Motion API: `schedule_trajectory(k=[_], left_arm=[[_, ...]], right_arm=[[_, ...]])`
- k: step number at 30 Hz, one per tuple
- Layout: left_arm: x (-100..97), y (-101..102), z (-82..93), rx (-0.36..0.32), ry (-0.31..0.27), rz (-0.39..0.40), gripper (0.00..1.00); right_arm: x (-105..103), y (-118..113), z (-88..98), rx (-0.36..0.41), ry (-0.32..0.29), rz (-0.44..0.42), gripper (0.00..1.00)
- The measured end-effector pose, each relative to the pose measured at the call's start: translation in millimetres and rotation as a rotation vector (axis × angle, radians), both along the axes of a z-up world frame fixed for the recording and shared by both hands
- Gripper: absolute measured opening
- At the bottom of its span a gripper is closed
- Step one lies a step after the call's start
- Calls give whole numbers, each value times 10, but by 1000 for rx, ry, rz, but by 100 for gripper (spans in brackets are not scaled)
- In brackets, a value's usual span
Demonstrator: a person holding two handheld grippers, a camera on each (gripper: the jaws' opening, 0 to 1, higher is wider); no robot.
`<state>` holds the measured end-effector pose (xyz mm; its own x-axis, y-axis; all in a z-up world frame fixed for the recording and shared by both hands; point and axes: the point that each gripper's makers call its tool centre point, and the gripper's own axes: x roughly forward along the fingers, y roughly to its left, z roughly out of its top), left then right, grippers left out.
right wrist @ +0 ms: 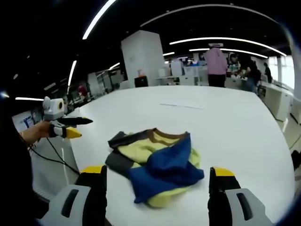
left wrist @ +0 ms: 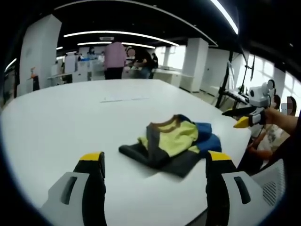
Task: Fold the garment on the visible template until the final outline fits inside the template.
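While the garment [left wrist: 175, 143] lies in a loose heap on the white table [left wrist: 70, 122], the folding looks hardly begun, as a judgement from how it lies now. It is a yellow-green top w/ a brown collar, dark grey parts and blue parts, crumpled and partly over itself, not flat. In the right gripper view the blue part is thrown on top of the yellow one, near the table edge.

A template is not clear to see under or beside the garment. A thin pale outline [right wrist: 181, 106] lies farther back on the table, well apart from the cloth; whether that is the template cannot be told. So what is left, approx.: spread the cloth, bring it to the template, make all folds.

Left gripper [left wrist: 155, 162]: jaws wide apart, nothing between them, short of the garment. Right gripper [right wrist: 157, 176]: jaws also wide apart, holding nothing, w/ the cloth just beyond.

No containers are seen on the table, so nothing to report inside any.

People [left wrist: 115, 59] stand at desks in the far background.
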<state>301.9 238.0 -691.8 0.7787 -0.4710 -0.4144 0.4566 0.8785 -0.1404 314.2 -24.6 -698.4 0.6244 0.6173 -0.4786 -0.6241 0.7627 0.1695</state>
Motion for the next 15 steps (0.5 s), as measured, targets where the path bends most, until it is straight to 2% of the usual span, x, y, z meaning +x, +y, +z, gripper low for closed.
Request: schedule_trajectory(k=[8,15], left_arm=[[37,-94,-23,12,1,-22,76],[78,-218,-81,24,10,-55,69]], right_arm=[[70,73,12,-12,-16,8,81],[126,189,-3,-26,-26,35,71]])
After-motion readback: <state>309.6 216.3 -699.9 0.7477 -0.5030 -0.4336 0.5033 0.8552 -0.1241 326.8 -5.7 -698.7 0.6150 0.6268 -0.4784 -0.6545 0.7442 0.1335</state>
